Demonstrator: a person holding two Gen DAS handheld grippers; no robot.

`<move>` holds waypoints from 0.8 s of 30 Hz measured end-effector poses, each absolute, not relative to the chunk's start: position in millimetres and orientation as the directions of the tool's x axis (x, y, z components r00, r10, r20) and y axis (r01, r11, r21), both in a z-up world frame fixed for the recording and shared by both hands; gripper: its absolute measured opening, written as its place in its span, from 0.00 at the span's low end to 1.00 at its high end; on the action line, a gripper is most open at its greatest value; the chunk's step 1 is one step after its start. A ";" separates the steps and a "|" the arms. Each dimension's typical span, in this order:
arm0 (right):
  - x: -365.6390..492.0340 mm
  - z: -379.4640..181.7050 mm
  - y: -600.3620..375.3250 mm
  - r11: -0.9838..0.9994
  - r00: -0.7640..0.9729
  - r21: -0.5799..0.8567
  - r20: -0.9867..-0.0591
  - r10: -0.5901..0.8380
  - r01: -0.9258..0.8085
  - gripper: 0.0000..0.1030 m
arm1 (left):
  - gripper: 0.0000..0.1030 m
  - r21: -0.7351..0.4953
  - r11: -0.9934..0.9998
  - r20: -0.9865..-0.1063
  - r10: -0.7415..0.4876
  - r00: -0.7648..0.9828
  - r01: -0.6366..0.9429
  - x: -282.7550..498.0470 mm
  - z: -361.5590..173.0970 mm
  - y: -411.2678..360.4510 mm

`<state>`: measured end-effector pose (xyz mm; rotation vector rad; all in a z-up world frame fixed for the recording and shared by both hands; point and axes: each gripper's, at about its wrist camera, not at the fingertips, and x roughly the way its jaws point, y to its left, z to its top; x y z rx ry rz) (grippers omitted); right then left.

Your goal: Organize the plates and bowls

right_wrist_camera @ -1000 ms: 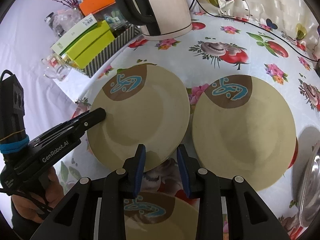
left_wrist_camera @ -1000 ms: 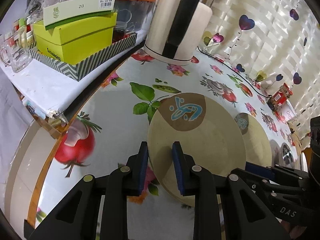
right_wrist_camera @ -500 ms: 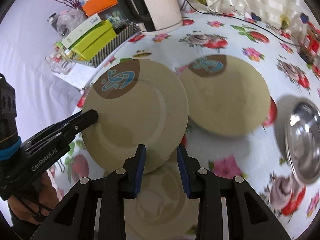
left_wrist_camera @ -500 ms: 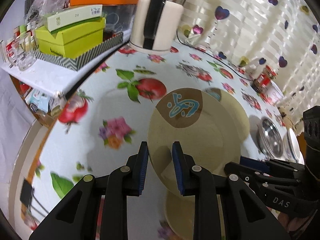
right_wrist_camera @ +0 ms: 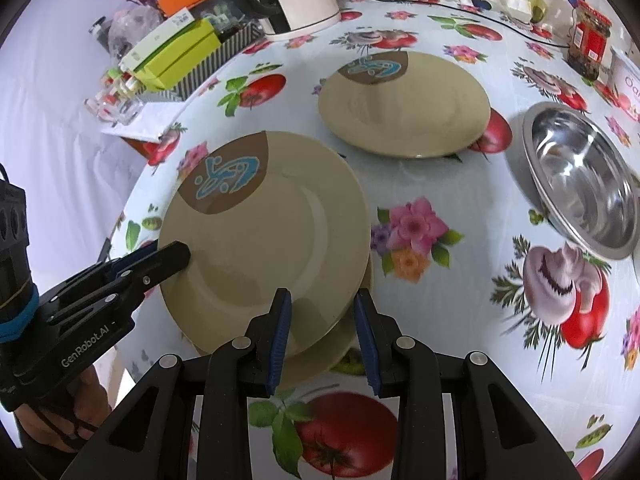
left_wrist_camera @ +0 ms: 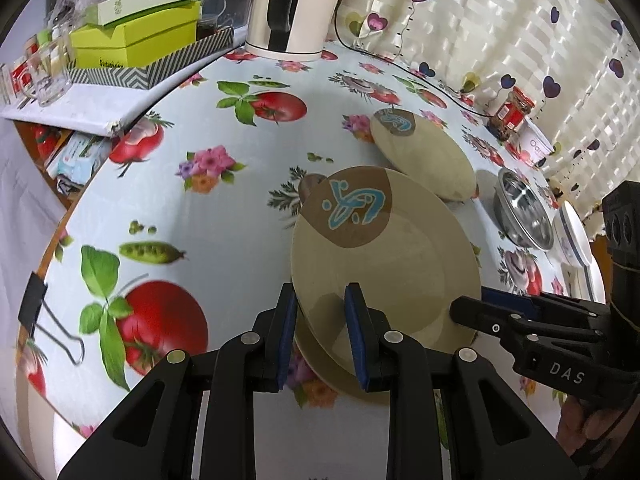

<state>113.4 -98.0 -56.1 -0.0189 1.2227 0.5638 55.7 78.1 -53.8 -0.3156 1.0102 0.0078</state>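
Beige plate (right_wrist_camera: 276, 240) with a brown-and-blue emblem, rim gripped by both left tongs (left_wrist_camera: 322, 332) and right tongs (right_wrist_camera: 322, 330)

Both tools are matte black plastic with triangular cut-outs in their arms and round silver screw heads along the top. The left gripper (left_wrist_camera: 322, 330), at the lower centre of its own view, carries ribbed blue pads (left_wrist_camera: 287, 332) on the inner faces of its fingers; seen from the right wrist it reads "GenRobot.AI" in pale lettering, with a blue band (elastic, by the look of it) at the frame's left edge. The right gripper (right_wrist_camera: 324, 326) is built alike and is marked "DAS".
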 end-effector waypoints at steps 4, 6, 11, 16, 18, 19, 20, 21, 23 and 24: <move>108.5 -55.3 -100.3 0.864 0.224 0.278 -0.891 0.396 -0.421 0.32 | 0.25 -0.260 0.955 -0.836 -0.149 0.528 -0.143 50.8 -55.4 75.3; 108.1 -55.7 -100.4 0.865 0.229 0.267 -0.893 0.387 -0.424 0.32 | 0.25 -0.263 0.954 -0.839 -0.152 0.522 -0.145 49.1 -56.9 74.5; 104.1 -56.5 -99.6 0.865 0.227 0.249 -0.900 0.373 -0.436 0.33 | 0.25 -0.263 0.954 -0.845 -0.156 0.511 -0.146 45.6 -60.8 73.4; 101.3 -58.4 -99.2 0.860 0.233 0.235 -0.900 0.368 -0.452 0.33 | 0.25 -0.254 0.956 -0.850 -0.150 0.505 -0.143 43.2 -64.8 74.0; 100.8 -57.8 -99.3 0.858 0.236 0.237 -0.897 0.373 -0.456 0.33 | 0.26 -0.250 0.957 -0.852 -0.146 0.503 -0.147 42.4 -65.5 75.9; 100.9 -57.7 -99.8 0.857 0.237 0.238 -0.896 0.375 -0.456 0.33 | 0.26 -0.249 0.957 -0.850 -0.143 0.507 -0.147 41.6 -64.8 76.8; 101.0 -57.3 -100.5 0.858 0.239 0.239 -0.895 0.377 -0.455 0.33 | 0.25 -0.253 0.956 -0.845 -0.143 0.516 -0.148 40.1 -63.3 78.3; 101.2 -57.0 -100.6 0.859 0.242 0.240 -0.894 0.377 -0.453 0.33 | 0.26 -0.253 0.956 -0.842 -0.141 0.521 -0.150 39.2 -61.9 78.9; 100.9 -55.9 -102.6 0.861 0.248 0.241 -0.892 0.379 -0.448 0.33 | 0.26 -0.241 0.958 -0.838 -0.125 0.531 -0.156 38.0 -59.2 80.7; 101.4 -54.8 -103.8 0.863 0.253 0.243 -0.889 0.381 -0.443 0.33 | 0.26 -0.237 0.959 -0.837 -0.119 0.535 -0.157 38.0 -58.6 81.3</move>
